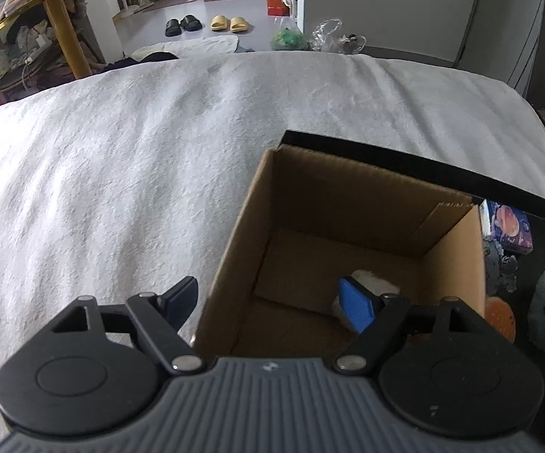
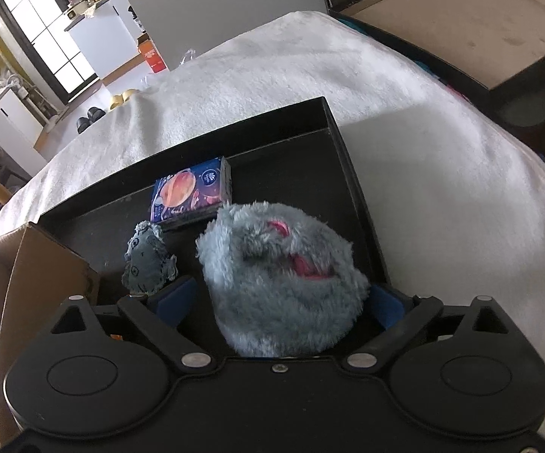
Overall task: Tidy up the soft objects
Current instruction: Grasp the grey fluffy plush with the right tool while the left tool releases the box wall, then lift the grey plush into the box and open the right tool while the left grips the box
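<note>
The left gripper [image 1: 272,304] is held over the near left wall of an open cardboard box [image 1: 351,204], with its fingers [image 1: 355,304] spread wide: one lies outside the box above the white blanket [image 1: 121,151], the other inside, just in front of a pale soft item [image 1: 370,279] on the box floor. Nothing is gripped by them. The rest of the box floor is seen bare, and its top edges stand open.

The box is set in the left part of a shallow black tray [image 2: 332,120], against which the blanket runs broad and unobstructed on the far and right sides. In the tray are seen a small blue printed pack [image 2: 191,194], a small grey plush toy [image 2: 147,260] just beside the box wall, and a large grey furry plush with pink patches [image 2: 283,275]. An orange soft item [image 1: 500,315] is glimpsed between box and large plush.

The right gripper [image 2: 281,300] is lowered around the large plush, its fingers [image 2: 176,296] parted to either side. Whether the plush is pressed by them cannot be told; the right one is mostly hidden by fur. The tray's right rim lies close beside that finger.
</note>
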A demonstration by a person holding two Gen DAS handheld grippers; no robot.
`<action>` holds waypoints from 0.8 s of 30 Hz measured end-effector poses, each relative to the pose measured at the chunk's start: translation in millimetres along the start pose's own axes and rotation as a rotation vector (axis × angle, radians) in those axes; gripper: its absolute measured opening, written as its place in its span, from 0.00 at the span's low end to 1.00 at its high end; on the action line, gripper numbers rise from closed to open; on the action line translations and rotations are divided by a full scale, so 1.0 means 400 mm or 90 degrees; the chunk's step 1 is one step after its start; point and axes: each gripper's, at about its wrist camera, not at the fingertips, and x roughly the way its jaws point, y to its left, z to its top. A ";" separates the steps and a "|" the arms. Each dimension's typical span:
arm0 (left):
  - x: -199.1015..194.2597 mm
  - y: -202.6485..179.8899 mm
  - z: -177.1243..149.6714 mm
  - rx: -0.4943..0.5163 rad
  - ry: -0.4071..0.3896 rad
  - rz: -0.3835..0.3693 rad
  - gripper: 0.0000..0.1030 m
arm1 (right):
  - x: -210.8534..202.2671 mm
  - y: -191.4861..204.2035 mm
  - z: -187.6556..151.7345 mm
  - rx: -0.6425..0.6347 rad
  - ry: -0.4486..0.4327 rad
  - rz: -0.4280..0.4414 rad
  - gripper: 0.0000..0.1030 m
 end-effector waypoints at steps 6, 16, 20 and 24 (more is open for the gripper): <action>0.004 -0.020 0.019 0.014 -0.010 -0.006 0.78 | -0.007 -0.009 0.012 0.012 0.022 0.015 0.61; -0.012 0.029 0.002 -0.002 -0.015 -0.031 0.78 | -0.077 0.054 0.008 -0.003 0.004 0.017 0.60; -0.026 0.054 -0.015 -0.005 -0.025 -0.057 0.78 | -0.123 0.109 0.012 -0.014 -0.014 0.026 0.60; -0.041 0.085 -0.029 -0.014 -0.035 -0.078 0.78 | -0.164 0.169 0.014 -0.027 -0.027 0.034 0.61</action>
